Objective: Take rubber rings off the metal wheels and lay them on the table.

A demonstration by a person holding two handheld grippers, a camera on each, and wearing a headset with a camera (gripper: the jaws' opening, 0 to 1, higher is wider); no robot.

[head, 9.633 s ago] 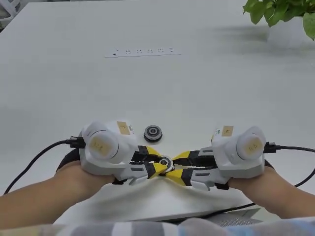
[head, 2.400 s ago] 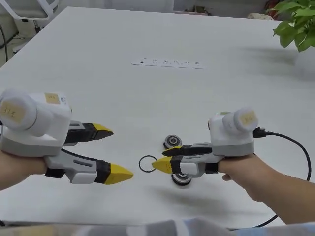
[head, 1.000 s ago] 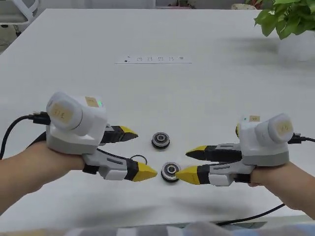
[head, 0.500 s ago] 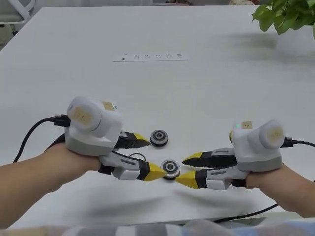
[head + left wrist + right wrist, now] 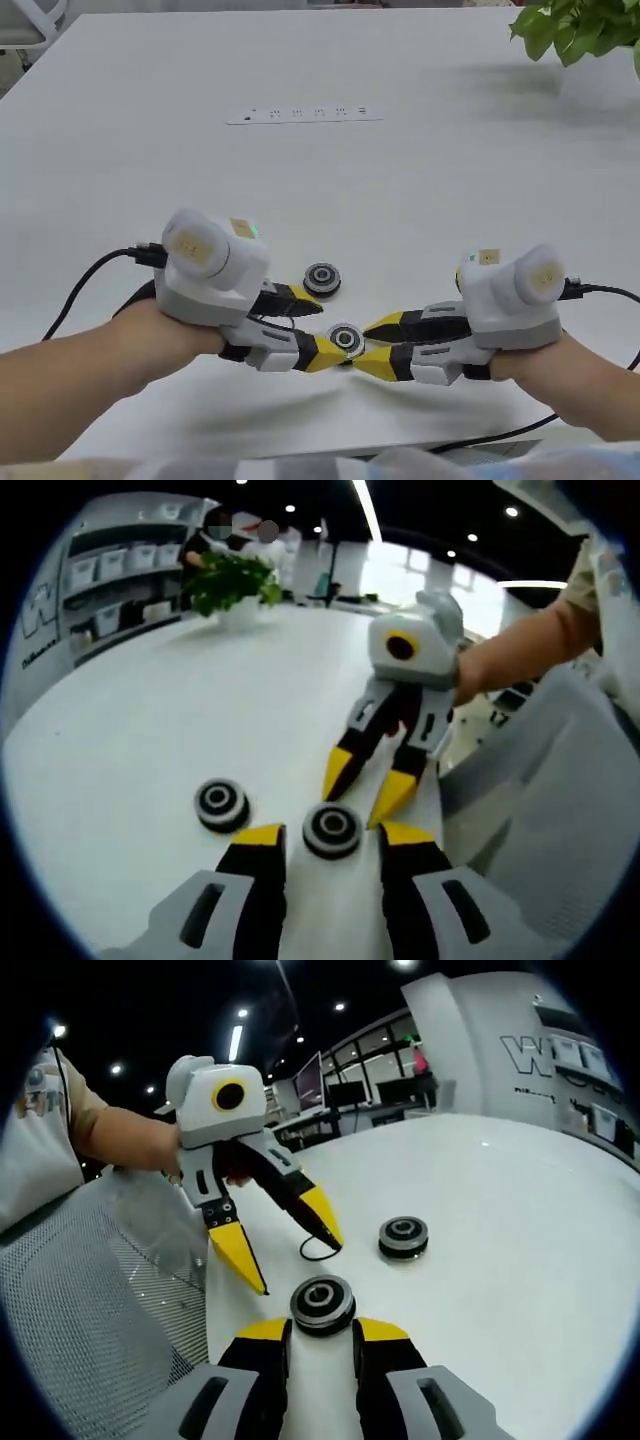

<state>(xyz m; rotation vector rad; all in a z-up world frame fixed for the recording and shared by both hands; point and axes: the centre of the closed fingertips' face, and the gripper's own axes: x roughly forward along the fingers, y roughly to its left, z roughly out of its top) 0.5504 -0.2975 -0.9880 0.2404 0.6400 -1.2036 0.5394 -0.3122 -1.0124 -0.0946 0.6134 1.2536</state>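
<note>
At the near edge of the table (image 5: 420, 200), the left gripper (image 5: 322, 330) and right gripper (image 5: 365, 344), jaws apart on both, flank a metal wheel (image 5: 346, 339). Its rubber ring (image 5: 322, 1326) probably stretches softly while the wheel stays rigid, so the ring's outer rim looks the best place to pinch.

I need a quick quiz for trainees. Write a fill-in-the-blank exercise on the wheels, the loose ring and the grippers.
1. The table holds ___ metal wheels.
2. The left gripper and right gripper are both ___, not shut.
3. The loose rubber ring lies by a jaw tip of the ___ gripper.
Missing words: two; open; left.
</note>
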